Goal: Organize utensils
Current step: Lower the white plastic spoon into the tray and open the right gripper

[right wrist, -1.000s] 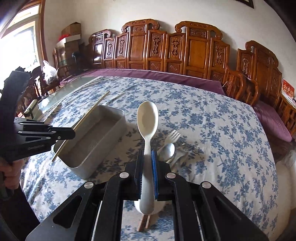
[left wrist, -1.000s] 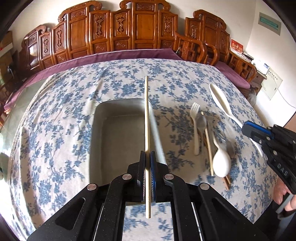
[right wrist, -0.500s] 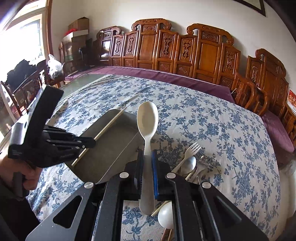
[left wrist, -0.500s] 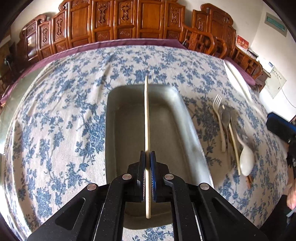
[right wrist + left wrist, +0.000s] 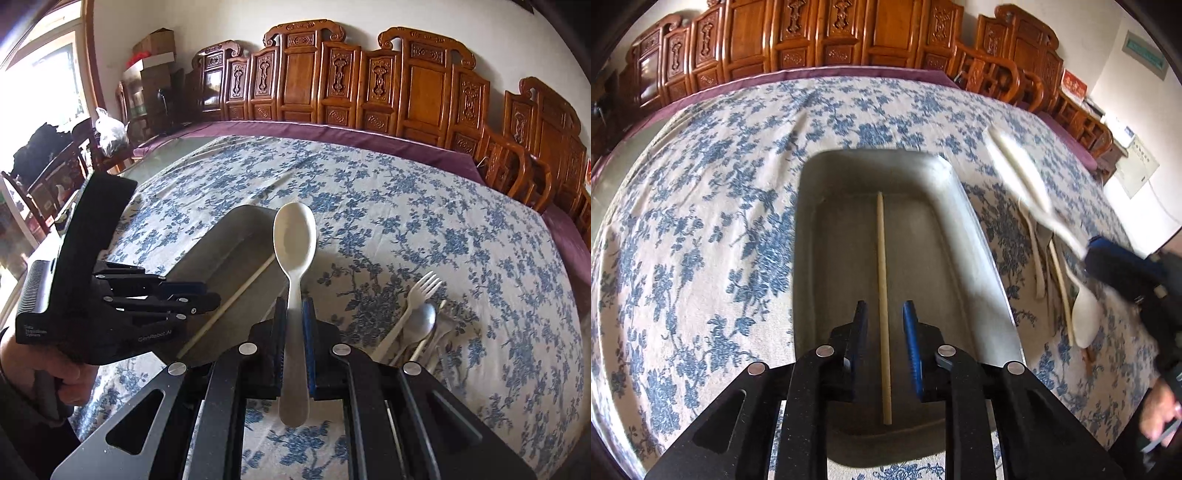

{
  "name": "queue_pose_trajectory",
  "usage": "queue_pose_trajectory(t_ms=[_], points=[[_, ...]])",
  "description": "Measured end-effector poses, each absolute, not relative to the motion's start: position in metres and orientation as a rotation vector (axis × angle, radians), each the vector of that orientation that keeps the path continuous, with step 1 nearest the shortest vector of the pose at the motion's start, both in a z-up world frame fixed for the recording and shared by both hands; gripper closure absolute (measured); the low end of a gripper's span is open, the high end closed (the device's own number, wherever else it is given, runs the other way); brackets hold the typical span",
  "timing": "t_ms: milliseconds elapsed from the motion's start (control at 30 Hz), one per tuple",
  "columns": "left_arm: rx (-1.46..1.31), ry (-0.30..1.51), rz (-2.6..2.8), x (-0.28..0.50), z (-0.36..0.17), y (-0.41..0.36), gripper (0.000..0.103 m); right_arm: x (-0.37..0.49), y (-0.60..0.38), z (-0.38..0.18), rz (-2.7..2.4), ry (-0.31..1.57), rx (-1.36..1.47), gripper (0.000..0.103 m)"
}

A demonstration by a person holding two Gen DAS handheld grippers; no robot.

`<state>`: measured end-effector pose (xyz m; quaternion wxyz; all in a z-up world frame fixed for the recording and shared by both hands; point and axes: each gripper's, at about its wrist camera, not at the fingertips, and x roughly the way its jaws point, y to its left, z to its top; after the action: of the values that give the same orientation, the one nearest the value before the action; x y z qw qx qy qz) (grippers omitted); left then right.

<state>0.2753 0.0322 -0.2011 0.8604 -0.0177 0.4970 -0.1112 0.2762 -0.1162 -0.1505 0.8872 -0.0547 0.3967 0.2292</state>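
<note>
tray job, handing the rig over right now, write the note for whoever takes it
Left gripper: jaws opening, chopstick between them, loose, lying in the tray.
Right gripper: shut on the white spoon, held near the tray.
Done: one chopstick in the tray.
Left: put the white spoon in, then the fork, metal spoon and the rest of the pile on the cloth.
</note>
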Motion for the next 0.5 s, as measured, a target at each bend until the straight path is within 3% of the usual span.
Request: queue_pose_trajectory(t_ms=[133, 500], points=[[-0.034, 0.994, -0.216, 0.272, -0.187, 0.041, 0.080, 0.282, -0.102, -0.157, 0.490, 0.854, -0.075, 0.093], [-0.072, 0.929, -0.139, 0.274, -0.165, 0.086, 0.080, 0.301, -0.051, -0.185, 0.554, 0.934, -0.017, 0.092]])
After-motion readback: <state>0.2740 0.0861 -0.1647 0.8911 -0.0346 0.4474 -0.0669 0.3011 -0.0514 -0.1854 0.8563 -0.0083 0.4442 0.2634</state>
